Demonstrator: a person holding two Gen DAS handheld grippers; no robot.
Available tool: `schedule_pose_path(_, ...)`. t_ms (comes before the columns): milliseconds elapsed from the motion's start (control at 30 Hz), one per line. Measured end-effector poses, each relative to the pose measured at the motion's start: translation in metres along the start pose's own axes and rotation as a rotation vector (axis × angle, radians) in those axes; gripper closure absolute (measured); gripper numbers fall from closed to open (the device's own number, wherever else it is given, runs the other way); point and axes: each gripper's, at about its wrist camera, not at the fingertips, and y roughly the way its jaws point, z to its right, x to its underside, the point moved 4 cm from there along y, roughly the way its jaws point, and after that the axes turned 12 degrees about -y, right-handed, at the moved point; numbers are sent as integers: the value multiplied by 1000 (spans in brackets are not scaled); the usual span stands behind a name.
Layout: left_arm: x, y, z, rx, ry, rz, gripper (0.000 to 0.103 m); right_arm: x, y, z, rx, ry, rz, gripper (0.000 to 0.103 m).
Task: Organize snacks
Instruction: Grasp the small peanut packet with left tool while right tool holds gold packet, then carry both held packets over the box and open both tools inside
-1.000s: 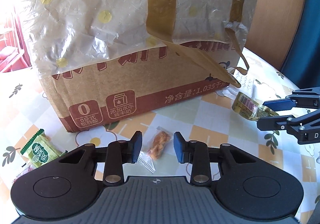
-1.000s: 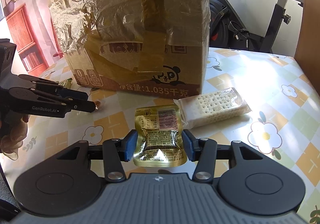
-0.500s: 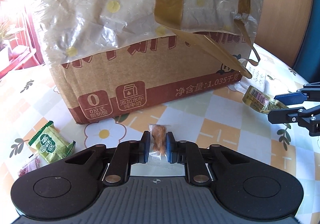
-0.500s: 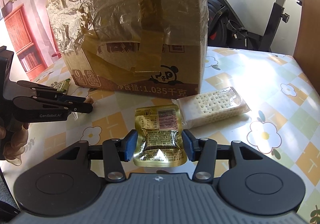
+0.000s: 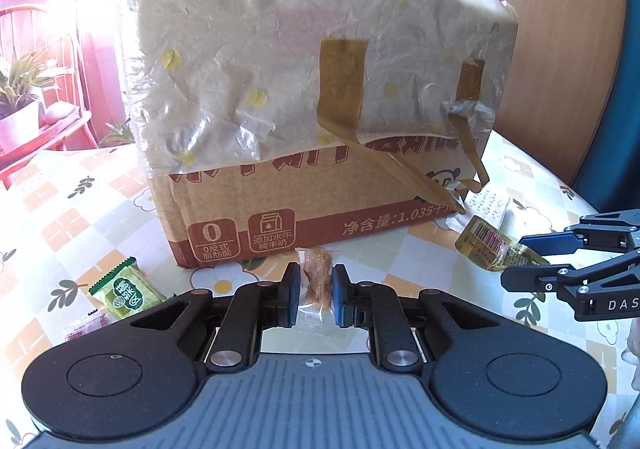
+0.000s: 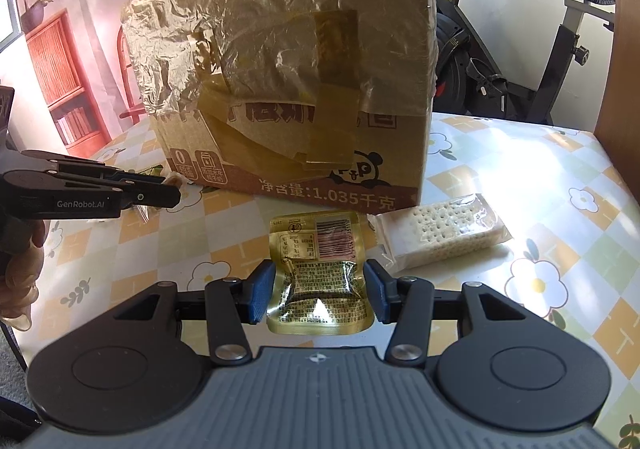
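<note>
Two grippers grip snacks: left gripper (image 5: pixel 316 295) jaws pinch a brown candy (image 5: pixel 316 281); right gripper (image 6: pixel 319 291) jaws clamp a gold packet (image 6: pixel 320 269).

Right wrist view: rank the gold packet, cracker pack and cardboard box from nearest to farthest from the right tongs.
1. Gold packet, gripped between the right tongs.
2. Cracker pack, ahead to the right.
3. Cardboard box, behind both, centre.

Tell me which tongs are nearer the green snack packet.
Left. The left tongs, shut on a brown wrapped snack, sit just beside the green snack packet; the right tongs hold a gold packet farther off.
</note>
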Motion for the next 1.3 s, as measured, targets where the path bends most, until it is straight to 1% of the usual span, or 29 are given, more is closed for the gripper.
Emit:
schedule_pose_path(233,-7,-32,-11,-35,-45,50,85,-10,-4,-18,-36,-28,30,52)
schedule_pose_path(500,-21,-71,-34,-80,-81,113,85,-38,-7,-43,-93,-57,95,52)
schedule_pose_path(733,-46,-99,-41,-97,-87,194,85,-68,-17,-66,-142,-94,164,52)
schedule_pose_path(867,-67,-111,-35,-87,-80,253,85,-92,-35,-71,-157,-108,232,52)
schedule_pose_path(1000,-98,-114,-23,-74,-68,307,85,-128,-50,-59,-136,-107,296,52)
schedule_pose_path(1100,-128,-107,-10,-48,-59,347,85,-160,-55,-43,-95,-114,335,52)
schedule_pose_path(1200,-156,-92,3,-34,-50,362,85,-191,-46,-20,-26,-135,336,52)
schedule_pose_path(1300,-180,-67,14,-26,-47,351,85,-213,-30,4,39,-132,323,52)
